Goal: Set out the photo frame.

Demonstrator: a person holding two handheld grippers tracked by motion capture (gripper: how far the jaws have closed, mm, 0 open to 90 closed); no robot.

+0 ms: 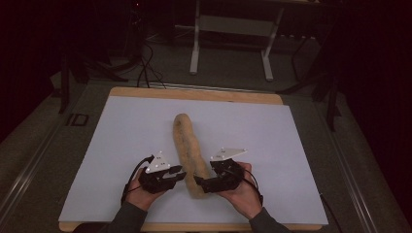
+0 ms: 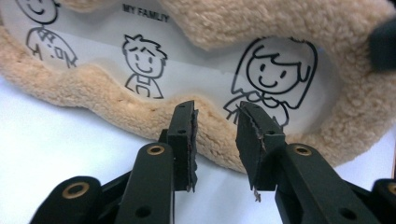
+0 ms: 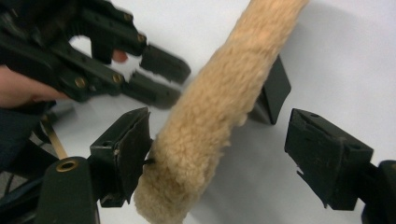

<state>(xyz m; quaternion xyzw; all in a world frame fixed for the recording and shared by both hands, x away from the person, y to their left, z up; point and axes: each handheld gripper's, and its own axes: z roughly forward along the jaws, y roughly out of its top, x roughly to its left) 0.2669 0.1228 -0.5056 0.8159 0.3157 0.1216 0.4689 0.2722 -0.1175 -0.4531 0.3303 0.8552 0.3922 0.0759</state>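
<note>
At the near edge of the white table top (image 1: 121,131), two hands came in from six o'clock, each holding a black gripper. The left gripper (image 1: 179,174) sat at about seven o'clock of the table's middle, its jaws pointing toward three o'clock at the near end of a long tan fleece picture frame (image 1: 187,150). In the left gripper view its jaws stood slightly apart with nothing between them, the tips just short of the frame's fuzzy lower rim (image 2: 140,105). Behind that rim a clear window showed line-drawn cartoon figures (image 2: 142,65) and the words "MY FAMILY".

The right gripper (image 1: 200,183) lay at about five o'clock, aimed toward nine o'clock at the same near end. In the right gripper view its jaws were spread wide, one on each side of the fleece frame (image 3: 219,112); the left-hand pad (image 3: 133,149) touched the fleece, the other stood well clear. The left gripper (image 3: 161,77) showed beyond at eleven o'clock.

Farther off, the frame ran away toward twelve o'clock, ending near the table's middle. Past the wooden far edge (image 1: 194,93) stood a white metal stand (image 1: 233,39) on a dark floor.
</note>
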